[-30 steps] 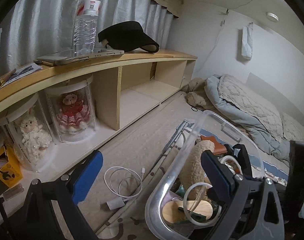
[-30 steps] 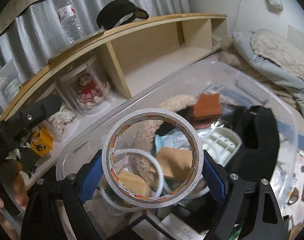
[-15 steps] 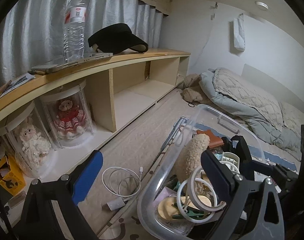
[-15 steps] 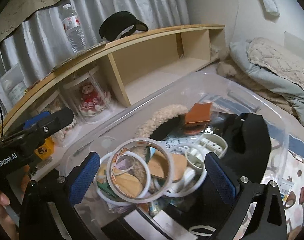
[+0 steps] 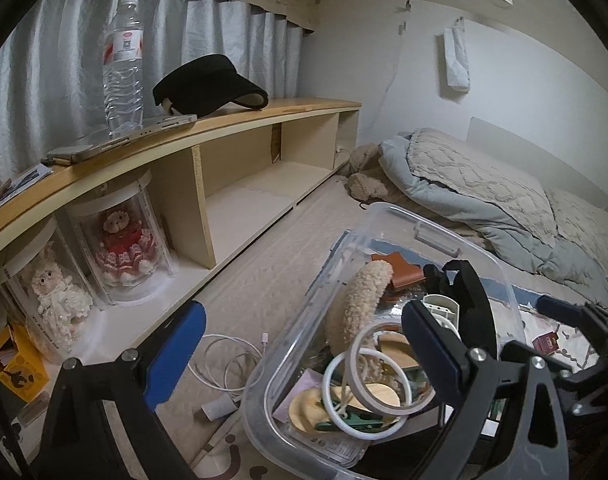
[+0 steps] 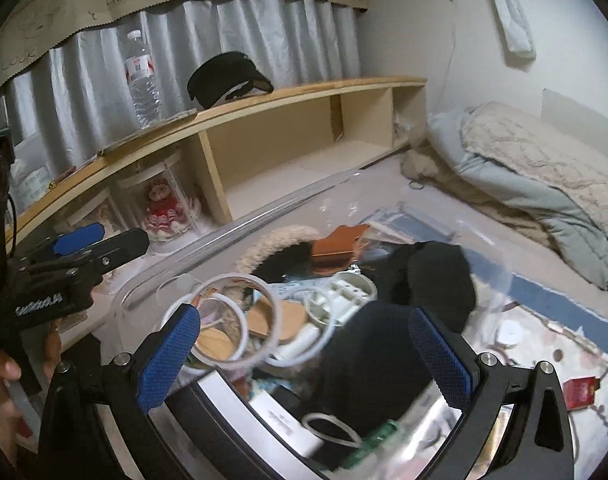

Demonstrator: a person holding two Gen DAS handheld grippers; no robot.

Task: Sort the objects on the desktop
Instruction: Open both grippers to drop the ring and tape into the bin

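Both claws stand wide open and carry nothing: the right gripper (image 6: 304, 356) hangs over the clear plastic bin (image 5: 263, 380), its blue pads well apart, and the left gripper (image 5: 299, 348) sits beside the bin's near wall, one finger outside it and one over the contents. Just ahead of the right claw's left pad lies the roll of tape (image 6: 239, 316), tilted on top of the clutter and leaning against a white ring (image 6: 308, 320) and a wooden disc (image 6: 213, 344); beyond it are a fluffy beige piece (image 6: 275, 240) and a dark cloth (image 6: 436, 276). My reading is that the tape is already dropped in, so the step in hand is to lift clear and go for the next loose item. To the left claw's near side, between its fingers and outside the bin, a white charging cable (image 5: 227, 364) lies on the mat, probably next. Rise straight up so neither finger catches the bin's rim, then come at the cable from above and pinch the bundled loops, not a single strand, since one strand would slide out
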